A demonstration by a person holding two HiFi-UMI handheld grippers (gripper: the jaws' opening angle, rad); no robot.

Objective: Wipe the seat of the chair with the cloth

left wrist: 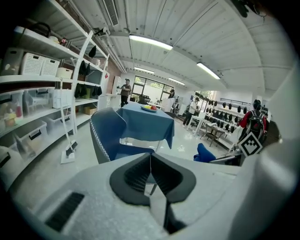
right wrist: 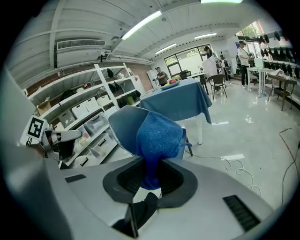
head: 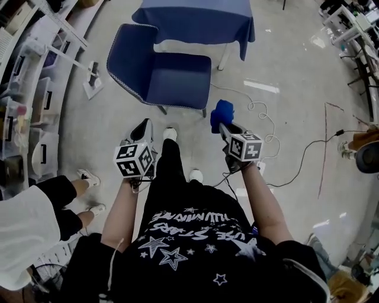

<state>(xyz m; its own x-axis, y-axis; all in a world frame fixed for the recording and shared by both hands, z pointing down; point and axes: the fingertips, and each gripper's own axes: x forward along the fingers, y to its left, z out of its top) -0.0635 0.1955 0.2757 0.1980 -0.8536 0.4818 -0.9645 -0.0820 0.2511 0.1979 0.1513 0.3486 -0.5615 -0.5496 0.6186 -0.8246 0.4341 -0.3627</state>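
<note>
Floor (head: 296, 106): stretching pale and glossy all round. The person is standing on it just short of the chair, with both grippers held out in front.
Table (head: 195, 18): sitting behind the chair under a blue drape, so the chair is being approached from its open front side.
Chair (head: 174, 80): facing the person, with the backrest angling off to the left in the head view. The blue seat is lying bare and nothing is touching it, so I'm judging the wipe as not yet begun.
Right gripper (head: 224, 125): doing the work here. Its jaws are clamping on the cloth, parted only by the fabric bunched between them. It's hovering off the seat's near right corner, apart from it, and is likely lining up for a first pass.
Left gripper (head: 143, 126): carrying nothing, with its jaws pressing together and no gap showing in its own view. It's hanging near the seat's front left, probably keeping clear or getting ready to steady the chair.
Cloth (right wrist: 157, 138): blue and fluffy, being pinched at its lower end and bulging up past the jaw tips. A soft wad is therefore leading toward the seat rather than hard plastic, which is looking like the reason for gripping it low.
Cable (head: 269, 127): snaking across the floor on the right, near the person's feet. I'd be watching for it on any step forward.
</note>
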